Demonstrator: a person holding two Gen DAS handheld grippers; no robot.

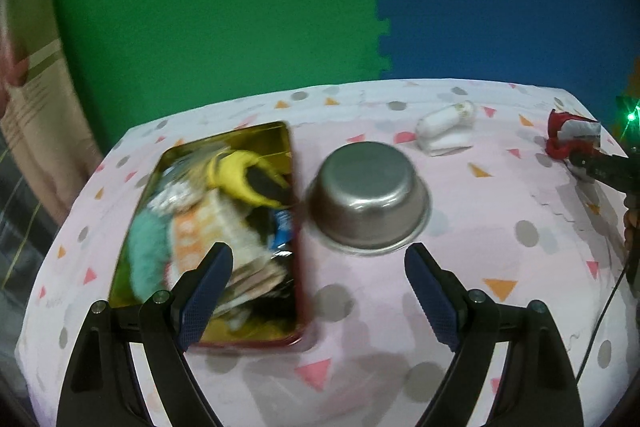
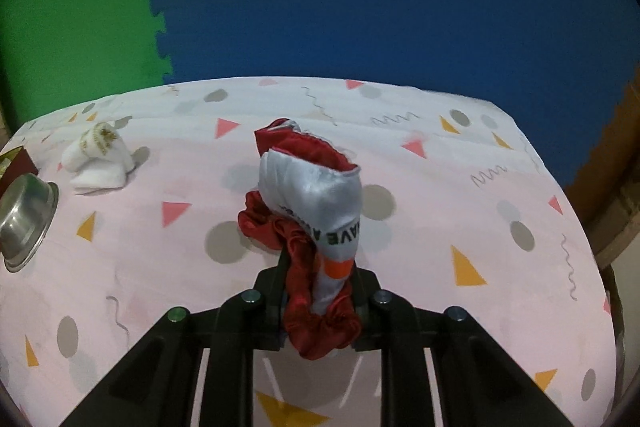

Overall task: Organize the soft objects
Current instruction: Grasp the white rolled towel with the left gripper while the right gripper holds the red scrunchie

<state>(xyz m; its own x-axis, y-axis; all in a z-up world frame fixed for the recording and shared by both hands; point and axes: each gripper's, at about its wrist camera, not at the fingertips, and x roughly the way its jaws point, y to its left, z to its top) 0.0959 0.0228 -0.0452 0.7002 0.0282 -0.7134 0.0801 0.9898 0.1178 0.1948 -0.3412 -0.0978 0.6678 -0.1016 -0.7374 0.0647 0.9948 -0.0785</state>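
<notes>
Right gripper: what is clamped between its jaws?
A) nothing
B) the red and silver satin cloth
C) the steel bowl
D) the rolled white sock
B: the right gripper is shut on the red and silver satin cloth, while the rolled white sock and the steel bowl sit apart on the tablecloth.

Red-and-silver satin cloth (image 2: 312, 195): black capital letters, seen upside down; only "AVE" reads clearly, the rest is hidden in the folds.
White rolled sock (image 2: 98, 157): gold print, too small to read.
</notes>
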